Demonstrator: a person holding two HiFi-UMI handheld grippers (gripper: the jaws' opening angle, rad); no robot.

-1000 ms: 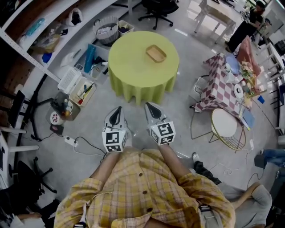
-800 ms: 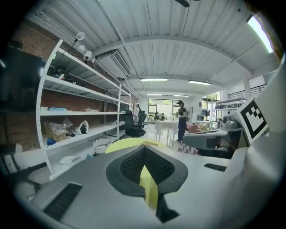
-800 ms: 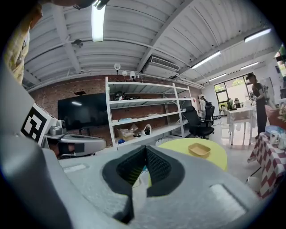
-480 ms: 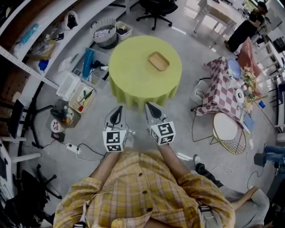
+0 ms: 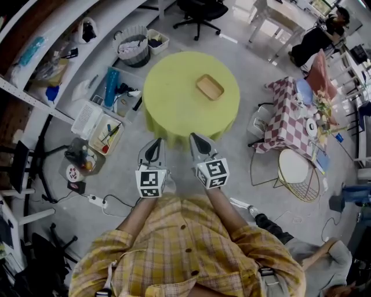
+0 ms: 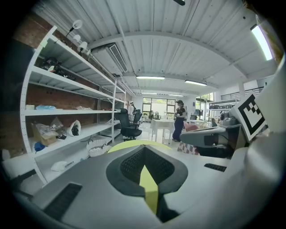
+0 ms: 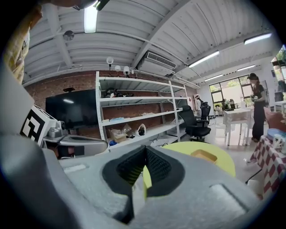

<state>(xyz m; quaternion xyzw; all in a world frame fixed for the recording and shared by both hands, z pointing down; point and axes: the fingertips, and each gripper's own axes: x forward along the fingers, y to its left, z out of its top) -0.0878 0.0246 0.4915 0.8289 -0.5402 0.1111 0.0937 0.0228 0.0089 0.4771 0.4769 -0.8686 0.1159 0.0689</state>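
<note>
Tray: tan shallow tray (image 5: 210,87), upper centre of frame, lying on the round yellow-green worktop (image 5: 174,107), right of its middle.
Left gripper (image 5: 155,141): your jaws are closed with nothing between them; tip sits just below the worktop's near edge in the head view.
Right gripper (image 5: 193,137): your jaws are pressed together too, empty; just beside the left one, pointing at the worktop.
Around: shelves (image 5: 35,52) and bins (image 5: 107,120) at left, checkered table (image 5: 284,116) at right, office chair (image 5: 200,8) at top.
</note>
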